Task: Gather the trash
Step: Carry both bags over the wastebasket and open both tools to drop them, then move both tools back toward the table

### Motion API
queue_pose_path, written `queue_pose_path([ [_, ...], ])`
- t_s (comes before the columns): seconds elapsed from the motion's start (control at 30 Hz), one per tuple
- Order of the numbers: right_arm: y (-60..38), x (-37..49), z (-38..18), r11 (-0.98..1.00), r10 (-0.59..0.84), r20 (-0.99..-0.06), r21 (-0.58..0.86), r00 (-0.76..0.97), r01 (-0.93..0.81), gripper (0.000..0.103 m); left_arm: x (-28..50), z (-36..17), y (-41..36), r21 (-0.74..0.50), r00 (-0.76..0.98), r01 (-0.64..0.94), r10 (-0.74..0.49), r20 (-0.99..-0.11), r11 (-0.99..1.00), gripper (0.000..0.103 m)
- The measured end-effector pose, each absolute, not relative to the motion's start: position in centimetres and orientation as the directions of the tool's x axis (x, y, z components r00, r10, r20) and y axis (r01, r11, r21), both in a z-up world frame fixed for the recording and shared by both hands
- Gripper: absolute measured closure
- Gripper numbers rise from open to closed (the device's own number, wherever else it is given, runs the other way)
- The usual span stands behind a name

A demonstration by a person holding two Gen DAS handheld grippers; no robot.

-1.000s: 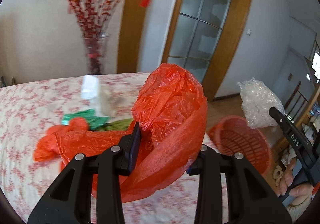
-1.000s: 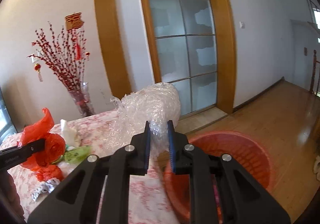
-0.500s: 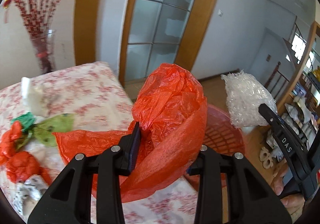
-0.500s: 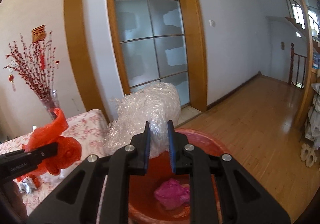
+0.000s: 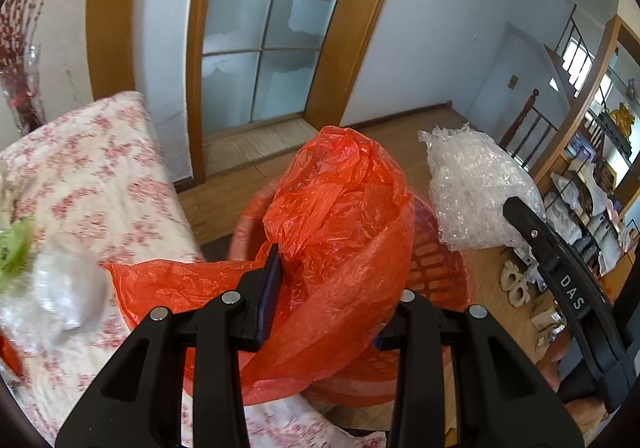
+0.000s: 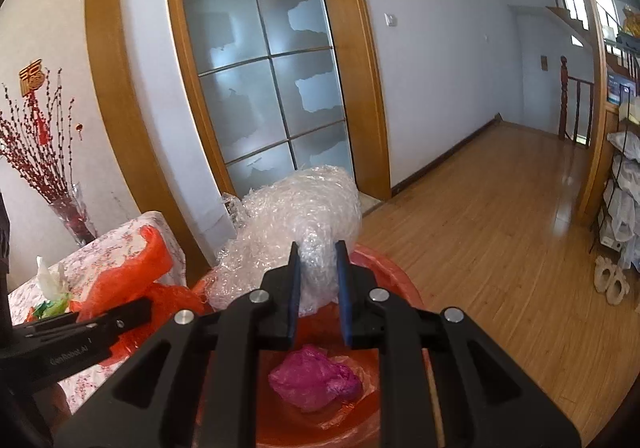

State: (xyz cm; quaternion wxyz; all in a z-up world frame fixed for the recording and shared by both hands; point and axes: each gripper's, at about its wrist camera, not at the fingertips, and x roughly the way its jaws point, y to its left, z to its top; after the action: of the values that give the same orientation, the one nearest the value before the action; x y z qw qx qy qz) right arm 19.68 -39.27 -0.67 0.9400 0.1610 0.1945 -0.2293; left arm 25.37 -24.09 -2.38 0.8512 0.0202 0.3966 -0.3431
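Here we see the left gripper (image 5: 328, 288) clamping a red bag (image 5: 340, 216) and the right gripper (image 6: 318, 280) clamping bubble wrap (image 6: 296, 216), both above the red basket (image 6: 384, 276) at lower centre

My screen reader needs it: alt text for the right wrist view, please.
The right gripper is shut on a wad of bubble wrap above a red basket that holds a crumpled pink bag. At left, the left gripper carries a red plastic bag.

Frosted glass door (image 6: 264, 88), wooden floor (image 6: 500, 216), possibly stairs.
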Motion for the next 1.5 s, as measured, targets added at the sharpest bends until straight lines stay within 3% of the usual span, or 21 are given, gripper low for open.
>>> queue_pose_path([
  [0.17, -40.5, 19.9, -1.8, 0.835, -0.355, -0.464, 0.232, 0.811, 0.499, 0.081, 25.6, -3.5, -25.4, -0.238, 0.426, 0.602, -0.558, -0.712, 0.762, 0.066],
  [0.43, -41.6, 20.2, -3.4, 0.820, -0.340, -0.502, 0.256, 0.795, 0.512, 0.064, 26.1, -5.1, -25.5, -0.235, 0.410, 0.580, -0.528, -0.744, 0.780, 0.047],
  [0.83, -40.4, 19.8, -3.3, 0.827, -0.397, -0.491, 0.174, 0.775, 0.534, 0.046, 25.3, -4.8, -22.8, -0.151, 0.487, 0.546, -0.458, -0.744, 0.824, 0.032],
  [1.1, -37.5, 20.3, -2.6, 0.865, -0.354, -0.485, 0.156, 0.800, 0.477, 0.045, 24.6, -3.7, -17.2, -0.062, 0.584, 0.481, -0.372, -0.721, 0.875, 0.028],
  [1.5, -28.8, 23.3, -0.9, 0.949, -0.190, -0.496, 0.129, 0.847, 0.289, 0.045, 23.1, -2.7, -4.7, -0.032, 0.693, 0.308, -0.247, -0.678, 0.951, 0.028],
])
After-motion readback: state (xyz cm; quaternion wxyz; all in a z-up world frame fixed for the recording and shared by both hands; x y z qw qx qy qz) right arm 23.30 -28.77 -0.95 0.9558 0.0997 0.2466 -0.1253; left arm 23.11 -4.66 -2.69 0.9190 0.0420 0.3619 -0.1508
